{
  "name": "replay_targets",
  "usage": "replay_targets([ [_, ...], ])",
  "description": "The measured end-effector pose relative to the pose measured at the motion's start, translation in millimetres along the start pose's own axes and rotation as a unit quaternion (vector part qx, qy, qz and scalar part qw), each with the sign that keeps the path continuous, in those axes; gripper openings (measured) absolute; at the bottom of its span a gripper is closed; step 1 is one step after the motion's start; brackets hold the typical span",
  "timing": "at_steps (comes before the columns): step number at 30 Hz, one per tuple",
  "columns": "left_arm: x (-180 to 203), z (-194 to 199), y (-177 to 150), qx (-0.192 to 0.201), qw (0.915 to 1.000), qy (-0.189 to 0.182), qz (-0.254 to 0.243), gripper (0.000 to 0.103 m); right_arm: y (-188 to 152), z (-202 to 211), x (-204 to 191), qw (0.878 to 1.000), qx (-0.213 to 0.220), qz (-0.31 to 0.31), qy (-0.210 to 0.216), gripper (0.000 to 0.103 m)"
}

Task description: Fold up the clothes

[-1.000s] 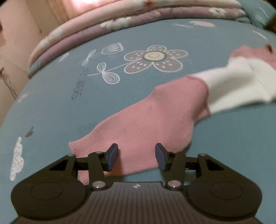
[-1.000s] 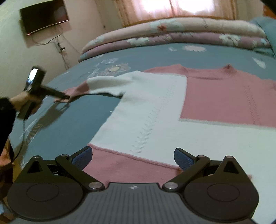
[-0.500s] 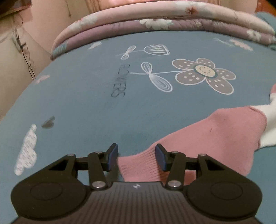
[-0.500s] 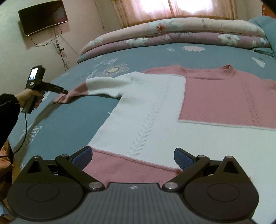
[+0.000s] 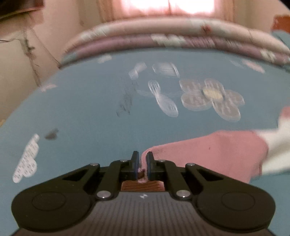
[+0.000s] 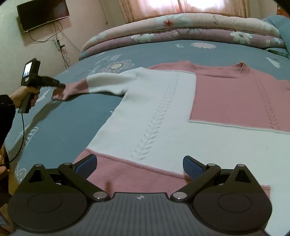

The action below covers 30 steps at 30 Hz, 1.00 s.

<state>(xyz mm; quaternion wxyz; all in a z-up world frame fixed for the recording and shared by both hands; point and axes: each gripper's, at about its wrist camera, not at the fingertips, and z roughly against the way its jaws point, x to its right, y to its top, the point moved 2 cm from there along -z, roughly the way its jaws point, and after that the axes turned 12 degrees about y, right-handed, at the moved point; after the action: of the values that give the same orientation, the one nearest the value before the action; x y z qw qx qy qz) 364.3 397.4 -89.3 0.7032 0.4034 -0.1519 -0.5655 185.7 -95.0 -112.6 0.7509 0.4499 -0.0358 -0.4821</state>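
The pink ribbed cuff (image 5: 143, 161) of the pink-and-white knitted sweater (image 6: 163, 112) is pinched by the left gripper (image 5: 141, 164), whose jaws have just closed; the right gripper (image 6: 139, 167) is held wide open, empty. The thin hold could be lost if tugged.

A bed covered by a blue-grey sheet (image 6: 76, 116) printed with white butterflies and a large grey flower with a cream centre (image 6: 116, 66) fills the room. Along its far edge lie two folded floral quilts, a pale pink one (image 6: 190, 21) stacked on a mauve one (image 6: 181, 37). On the cream wall at far left hangs a dark flat-screen television (image 6: 43, 13), with black cables (image 6: 59, 43) trailing down beneath it. Pink curtains (image 6: 181, 6) glow with daylight behind the bed. A teal cushion or cover (image 6: 282, 27) shows at far right.
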Motion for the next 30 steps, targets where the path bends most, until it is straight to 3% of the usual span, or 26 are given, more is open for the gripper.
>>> replay_targets([
  [6,-0.7,9.3,22.7,0.066,0.9965,0.039,0.034,0.006,1.0,-1.7,2.9,1.0,0.002,-0.006,0.001,0.102],
  [8,0.3,7.7,25.3,0.071,0.9953,0.053,0.04,0.007,0.3,-3.4,4.1,1.0,0.0,-0.009,0.001,0.103],
  [10,1.3,-4.5,23.8,0.041,0.9963,0.059,0.047,0.007,-0.7,-4.3,4.7,1.0,-0.001,-0.009,0.0,0.102],
  [14,5.3,-40.9,12.9,-0.045,0.9913,0.116,0.043,0.013,-2.0,-5.9,7.3,1.0,-0.004,-0.013,0.002,0.103],
  [16,2.4,-47.3,7.6,-0.058,0.989,0.126,0.051,0.015,-2.5,-5.8,7.8,1.0,-0.006,-0.013,0.001,0.103],
  [20,-3.7,-42.5,9.5,-0.069,0.9854,0.138,0.071,0.029,-2.3,-1.8,7.5,1.0,-0.001,-0.009,-0.001,0.103],
  [22,-7.7,-27.5,13.8,-0.061,0.9856,0.128,0.093,0.033,-1.6,1.2,7.2,1.0,0.004,-0.009,-0.001,0.103],
  [24,-5.0,-8.9,17.5,-0.047,0.9874,0.096,0.117,0.047,-1.6,3.7,5.6,1.0,0.007,-0.007,0.001,0.102],
  [25,2.2,3.0,18.4,-0.039,0.9894,0.07,0.121,0.054,-1.7,4.9,4.2,1.0,0.008,-0.005,0.001,0.102],
  [30,62.4,56.7,19.3,-0.023,0.9923,-0.058,0.107,0.063,1.9,13.4,-3.1,1.0,0.02,0.0,0.006,0.102],
])
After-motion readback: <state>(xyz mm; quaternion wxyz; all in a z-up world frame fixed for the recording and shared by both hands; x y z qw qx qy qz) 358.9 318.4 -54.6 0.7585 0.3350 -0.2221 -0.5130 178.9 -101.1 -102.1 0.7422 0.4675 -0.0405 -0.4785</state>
